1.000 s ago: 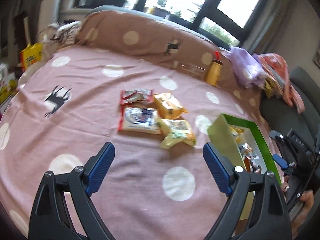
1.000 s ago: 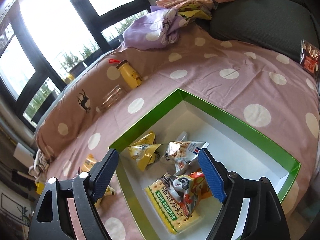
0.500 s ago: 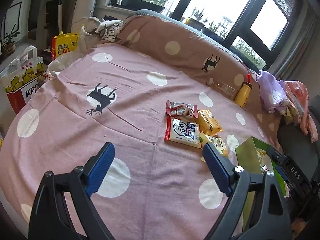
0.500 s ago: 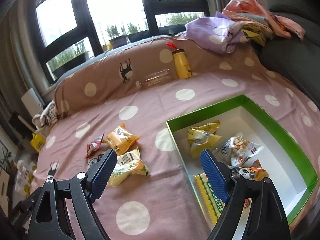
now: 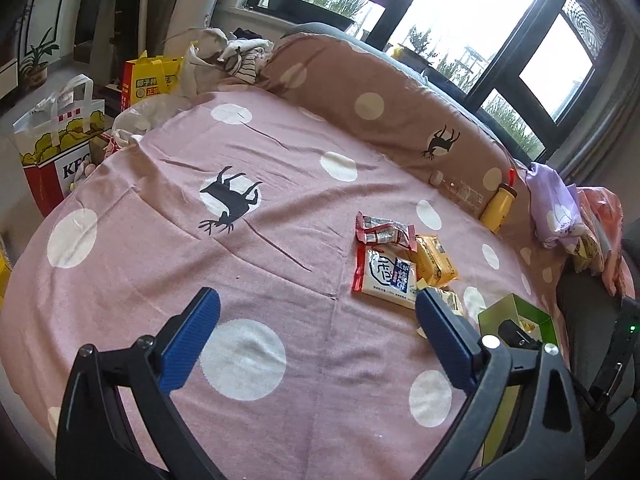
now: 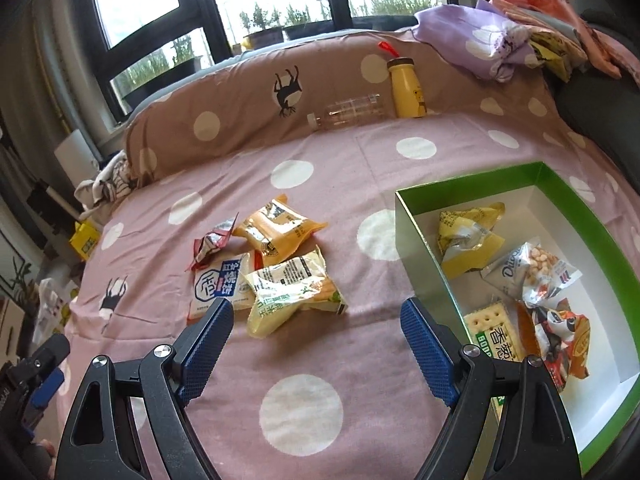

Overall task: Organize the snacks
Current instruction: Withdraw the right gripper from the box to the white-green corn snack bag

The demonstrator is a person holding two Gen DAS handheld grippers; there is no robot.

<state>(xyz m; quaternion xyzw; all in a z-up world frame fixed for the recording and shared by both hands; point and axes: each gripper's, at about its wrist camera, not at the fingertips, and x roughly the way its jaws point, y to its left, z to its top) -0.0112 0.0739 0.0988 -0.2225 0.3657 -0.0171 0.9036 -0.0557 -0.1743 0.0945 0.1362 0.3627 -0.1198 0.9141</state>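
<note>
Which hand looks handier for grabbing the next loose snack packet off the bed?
Probably the right gripper: it hangs empty just short of the pale yellow packet, with the green box beside it. The left gripper faces mostly bare blanket.

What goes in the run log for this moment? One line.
left gripper: empty, jaws opening | right gripper: open, empty | four snack packets: on bedspread | green box: partly filled

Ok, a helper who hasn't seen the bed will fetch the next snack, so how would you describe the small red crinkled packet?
On the pink polka-dot bedspread, left of the green-rimmed white box, four loose snack packets lie bunched together. The small red crinkled packet sits at the cluster's far left corner, above the white-and-blue packet. It is the only red, half-crumpled one; its neighbours are fuller yellow, orange or white packets.
</note>
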